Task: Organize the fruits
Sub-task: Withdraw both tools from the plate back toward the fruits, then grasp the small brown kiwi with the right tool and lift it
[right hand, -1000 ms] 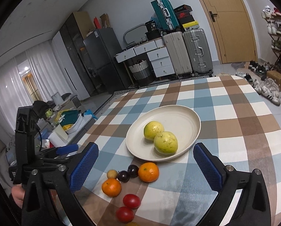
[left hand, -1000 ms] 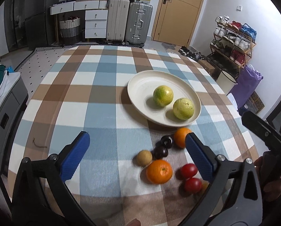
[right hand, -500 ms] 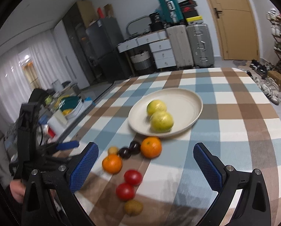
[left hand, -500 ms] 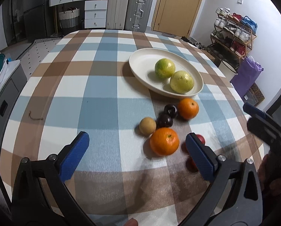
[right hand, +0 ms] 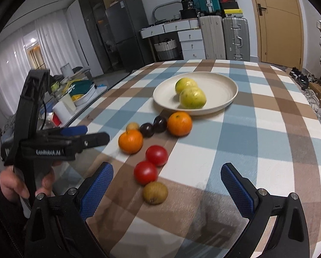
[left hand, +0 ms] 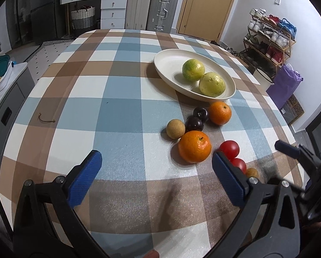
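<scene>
in your left wrist view, the lower red tomato (left hand: 239, 164) and the small brown fruit (left hand: 252, 172) sit partly behind the right blue pad (left hand: 228, 181). in your right wrist view, the fruits at centre are motion-blurred, and the far citrus (right hand: 185, 84) is half hidden behind the near one (right hand: 192, 97).

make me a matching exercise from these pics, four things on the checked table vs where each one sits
Things:
1. green-yellow round citrus
2. large orange with stem
3. pair of dark purple plums
4. small brown kiwi-like fruit

Places:
A. nearest the right gripper, in front of the two red tomatoes
B. on the cream oval plate
C. between the two oranges
D. just ahead of the left gripper, on the cloth

Pairs: 1-B, 2-D, 3-C, 4-A
</scene>
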Available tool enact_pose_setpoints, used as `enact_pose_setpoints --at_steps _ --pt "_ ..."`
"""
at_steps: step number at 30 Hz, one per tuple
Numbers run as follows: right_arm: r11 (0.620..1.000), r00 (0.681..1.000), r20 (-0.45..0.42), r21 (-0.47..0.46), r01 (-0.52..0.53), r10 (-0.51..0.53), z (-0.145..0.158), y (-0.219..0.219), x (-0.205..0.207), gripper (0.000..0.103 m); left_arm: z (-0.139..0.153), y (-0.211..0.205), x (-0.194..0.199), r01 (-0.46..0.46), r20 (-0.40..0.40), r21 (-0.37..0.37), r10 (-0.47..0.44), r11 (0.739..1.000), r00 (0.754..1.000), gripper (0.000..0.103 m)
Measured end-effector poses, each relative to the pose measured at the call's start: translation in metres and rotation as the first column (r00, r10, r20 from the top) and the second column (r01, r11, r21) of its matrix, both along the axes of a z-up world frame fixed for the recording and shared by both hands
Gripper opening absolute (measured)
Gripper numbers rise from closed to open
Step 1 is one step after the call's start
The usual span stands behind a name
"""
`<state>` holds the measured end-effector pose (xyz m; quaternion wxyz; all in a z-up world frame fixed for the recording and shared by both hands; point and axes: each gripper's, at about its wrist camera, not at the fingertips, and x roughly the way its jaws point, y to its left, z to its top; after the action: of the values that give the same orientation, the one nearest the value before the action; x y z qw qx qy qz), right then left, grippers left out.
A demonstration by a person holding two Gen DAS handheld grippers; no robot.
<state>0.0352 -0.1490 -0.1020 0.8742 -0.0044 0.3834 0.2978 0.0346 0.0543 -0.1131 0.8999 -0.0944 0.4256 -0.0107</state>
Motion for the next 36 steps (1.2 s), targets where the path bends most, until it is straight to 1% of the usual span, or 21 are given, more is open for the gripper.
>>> enact_pose_setpoints --at_steps 2,4,6,10,13,15,16,17,18,19,20,21,23,24,30,36 --pt "1.0 1.0 -0.01 -0.006 -0.01 0.01 -0.005 0.003 -0.002 0.101 0.0 0.001 -0.002 -0.002 0.001 0.0 0.002 1.0 1.0 0.102" --pt "1.0 1.0 -0.021 -0.013 -0.018 0.018 -0.009 0.005 -0.002 0.096 0.0 0.002 -0.003 -0.002 0.0 -0.002 0.002 1.0 1.0 0.102" --pt "1.0 0.999 -0.035 -0.018 -0.025 0.024 -0.014 0.007 -0.003 0.088 0.0 0.002 -0.004 -0.003 0.0 -0.002 0.003 1.0 1.0 0.102" --pt "0.999 0.998 -0.059 -0.023 -0.035 0.034 -0.022 0.008 -0.003 0.082 -0.002 0.006 -0.006 -0.008 -0.002 -0.007 0.008 1.0 1.0 0.102" --pt "0.998 0.996 -0.072 -0.024 -0.05 0.048 -0.027 0.01 -0.003 0.074 -0.003 0.007 -0.007 -0.005 -0.003 -0.022 0.005 1.0 1.0 0.102" --pt "0.998 0.995 -0.079 -0.025 -0.06 0.058 -0.03 0.011 -0.004 0.062 -0.003 0.007 -0.007 -0.005 0.0 -0.024 0.005 1.0 1.0 0.102" --pt "0.998 0.995 -0.082 -0.024 -0.065 0.062 -0.031 0.011 -0.004 0.059 -0.003 0.007 -0.007 -0.004 0.001 -0.024 0.004 1.0 1.0 0.102" --pt "0.997 0.994 -0.086 -0.02 -0.071 0.069 -0.032 0.011 -0.005 0.051 -0.003 0.007 -0.007 -0.003 0.0 -0.026 0.003 1.0 1.0 0.102" --pt "0.997 0.993 -0.089 -0.016 -0.077 0.075 -0.033 0.011 -0.004 0.044 -0.003 0.007 -0.006 -0.003 0.0 -0.027 0.003 1.0 1.0 0.102" --pt "0.997 0.992 -0.093 -0.011 -0.083 0.081 -0.034 0.011 -0.004 0.042 -0.003 0.007 -0.006 -0.004 0.001 -0.028 0.004 1.0 1.0 0.102" --pt "0.996 0.991 -0.097 -0.005 -0.089 0.088 -0.035 0.011 -0.004 0.035 -0.004 0.007 -0.006 -0.004 0.0 -0.03 0.004 1.0 1.0 0.102" --pt "0.997 0.991 -0.101 -0.002 -0.083 0.083 -0.035 0.01 -0.003 0.03 -0.004 0.008 -0.005 -0.005 -0.002 -0.032 0.005 0.999 1.0 0.102" --pt "0.997 0.989 -0.134 0.044 -0.058 0.064 -0.036 0.004 0.001 0.029 -0.005 0.009 -0.004 -0.006 -0.006 -0.04 0.006 0.999 1.0 0.102" --pt "0.997 0.989 -0.138 0.057 -0.048 0.056 -0.035 0.002 0.003 0.029 -0.005 0.009 -0.004 -0.007 -0.006 -0.041 0.006 0.999 1.0 0.102" --pt "0.997 0.994 -0.101 0.074 -0.03 0.038 -0.027 -0.005 0.001 0.029 -0.005 0.009 0.001 0.007 -0.004 -0.061 -0.008 0.998 1.0 0.102" --pt "0.995 0.996 -0.081 0.092 -0.024 0.032 -0.022 -0.007 0.003 0.029 -0.01 0.002 0.01 0.032 -0.029 -0.088 -0.034 0.996 0.999 0.102"
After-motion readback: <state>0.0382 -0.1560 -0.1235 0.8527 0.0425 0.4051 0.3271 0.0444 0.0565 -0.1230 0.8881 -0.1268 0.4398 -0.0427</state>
